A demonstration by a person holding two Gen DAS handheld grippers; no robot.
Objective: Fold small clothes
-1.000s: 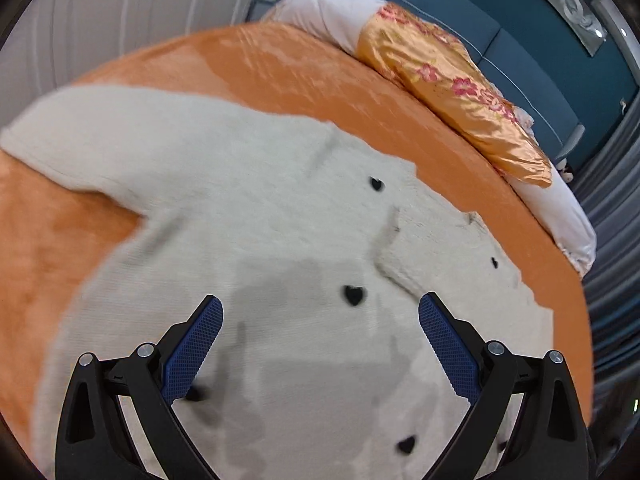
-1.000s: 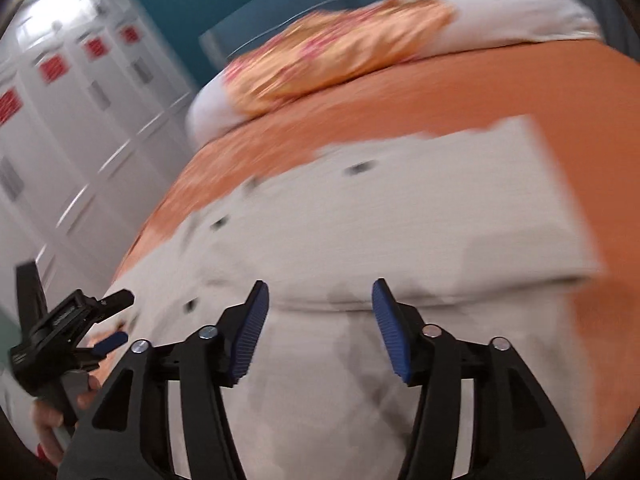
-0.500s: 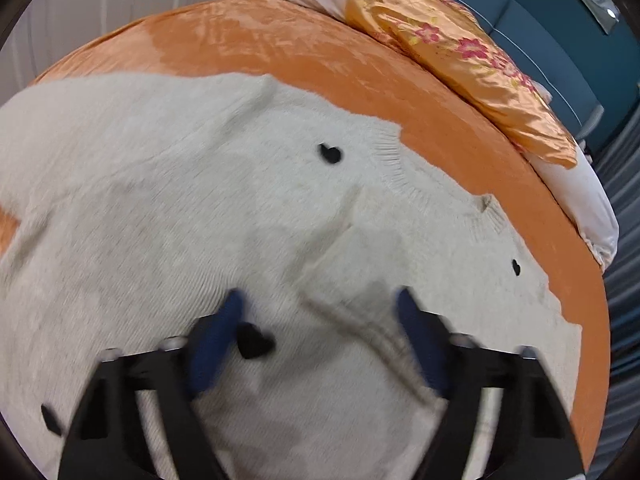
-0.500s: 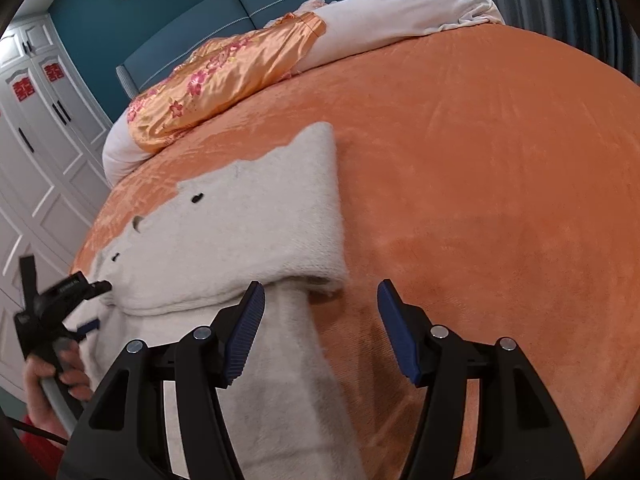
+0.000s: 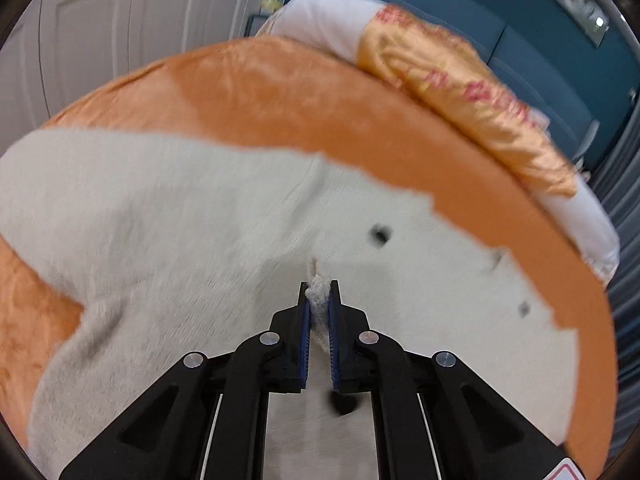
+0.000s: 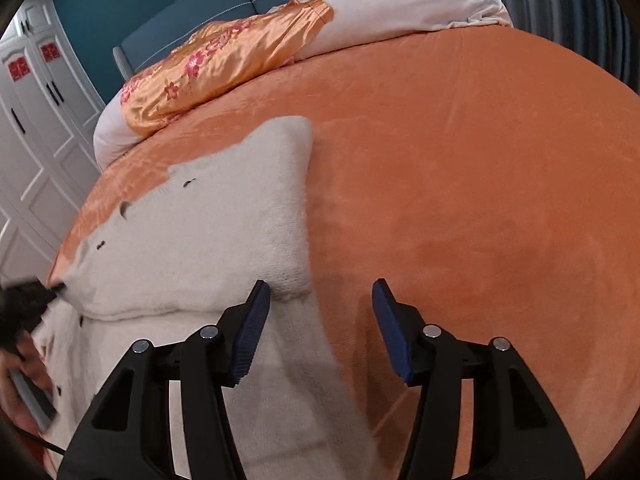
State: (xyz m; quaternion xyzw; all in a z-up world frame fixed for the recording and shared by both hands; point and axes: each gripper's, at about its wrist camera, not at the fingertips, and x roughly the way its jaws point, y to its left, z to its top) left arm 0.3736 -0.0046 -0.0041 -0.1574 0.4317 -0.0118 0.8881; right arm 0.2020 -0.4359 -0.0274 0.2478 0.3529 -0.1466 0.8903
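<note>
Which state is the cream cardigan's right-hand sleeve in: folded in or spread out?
Folded in. In the right wrist view the sleeve lies doubled across the cardigan body, its cuff by the open right gripper.

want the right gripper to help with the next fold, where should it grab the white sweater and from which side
Probably the near corner of the folded-over sleeve, where its edge lies over the sweater body on the orange blanket. Come in from the blanket side, sliding the right gripper, open now, under that raised edge. The left gripper already pinches the knit.
</note>
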